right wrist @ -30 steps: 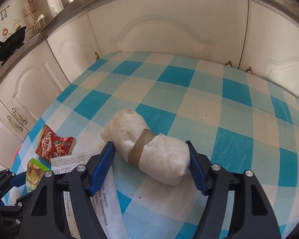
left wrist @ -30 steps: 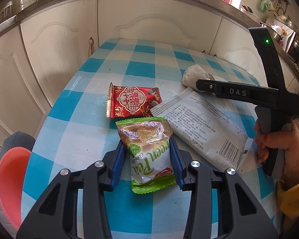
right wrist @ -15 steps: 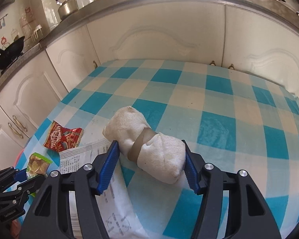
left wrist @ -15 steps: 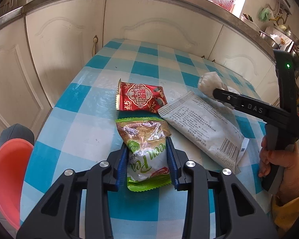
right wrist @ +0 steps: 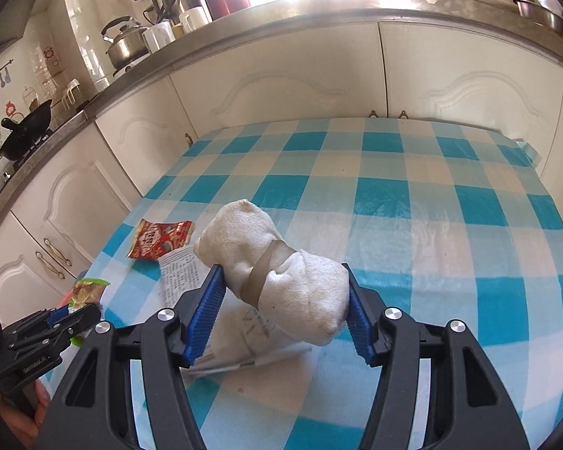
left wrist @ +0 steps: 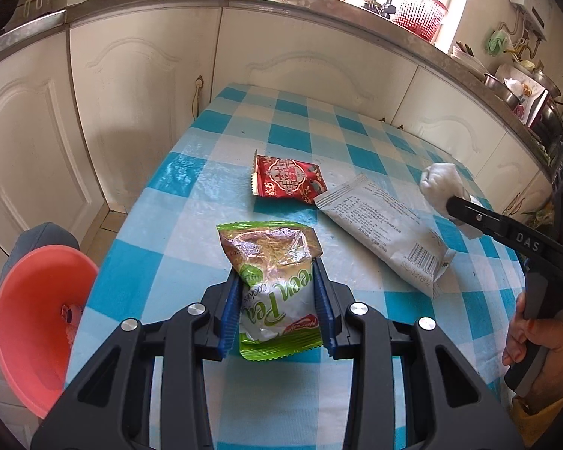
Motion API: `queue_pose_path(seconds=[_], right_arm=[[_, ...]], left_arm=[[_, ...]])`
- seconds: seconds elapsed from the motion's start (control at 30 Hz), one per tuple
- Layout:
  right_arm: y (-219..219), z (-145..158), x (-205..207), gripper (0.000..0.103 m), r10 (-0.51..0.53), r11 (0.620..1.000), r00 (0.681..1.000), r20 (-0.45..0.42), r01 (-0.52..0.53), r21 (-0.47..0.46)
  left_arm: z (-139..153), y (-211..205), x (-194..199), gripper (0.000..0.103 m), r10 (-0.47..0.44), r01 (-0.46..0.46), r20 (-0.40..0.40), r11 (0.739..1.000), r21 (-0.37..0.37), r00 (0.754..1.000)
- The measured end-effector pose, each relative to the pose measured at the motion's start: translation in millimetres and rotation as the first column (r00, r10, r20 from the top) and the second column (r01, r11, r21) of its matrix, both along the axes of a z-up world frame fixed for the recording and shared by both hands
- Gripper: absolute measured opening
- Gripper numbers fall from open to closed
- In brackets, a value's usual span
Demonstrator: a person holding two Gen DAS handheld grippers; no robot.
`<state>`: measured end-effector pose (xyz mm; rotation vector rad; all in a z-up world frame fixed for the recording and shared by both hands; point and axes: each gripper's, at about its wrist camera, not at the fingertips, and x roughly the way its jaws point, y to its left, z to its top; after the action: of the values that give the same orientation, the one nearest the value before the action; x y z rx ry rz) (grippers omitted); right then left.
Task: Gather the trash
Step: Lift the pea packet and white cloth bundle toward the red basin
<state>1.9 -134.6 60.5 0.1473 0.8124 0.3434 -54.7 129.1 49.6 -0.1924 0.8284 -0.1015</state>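
**A:** What is shown in the left wrist view?

**B:** The left gripper [left wrist: 277,300] is seen clamped on a green tea cookie packet [left wrist: 272,285]; the blue pads are pressed to both of its sides, above a blue-and-white checked tablecloth [left wrist: 191,247]; a red snack wrapper [left wrist: 289,180] and a grey printed sachet [left wrist: 386,232] are seen lying on the cloth beyond, their corners just touching; a pink bin [left wrist: 37,322] is placed beside the table's left edge; at the right, the right gripper [left wrist: 454,206] is seen closed on a white cloth roll [left wrist: 441,183].

**A:** And the right wrist view?

**B:** The white cloth roll [right wrist: 277,270], banded with brown tape, is gripped between the blue pads of the right gripper [right wrist: 281,300]; the grey printed sachet [right wrist: 191,281] is seen beneath it; the red snack wrapper [right wrist: 161,240] is seen further left; the left gripper [right wrist: 75,315] is seen at the lower left, with the green tea cookie packet [right wrist: 88,292] held.
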Motion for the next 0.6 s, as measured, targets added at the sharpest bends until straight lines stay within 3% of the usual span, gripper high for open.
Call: queue_pose_path(seconds=[0.6], right_arm=[[46,20,-62,0.061,0.112,0.994,0.994,0.006,-0.112,0.0]], left_arm=[[5,60,-52,0.037,0.096,-0.095,0.015,0.995,-0.044,0.995]])
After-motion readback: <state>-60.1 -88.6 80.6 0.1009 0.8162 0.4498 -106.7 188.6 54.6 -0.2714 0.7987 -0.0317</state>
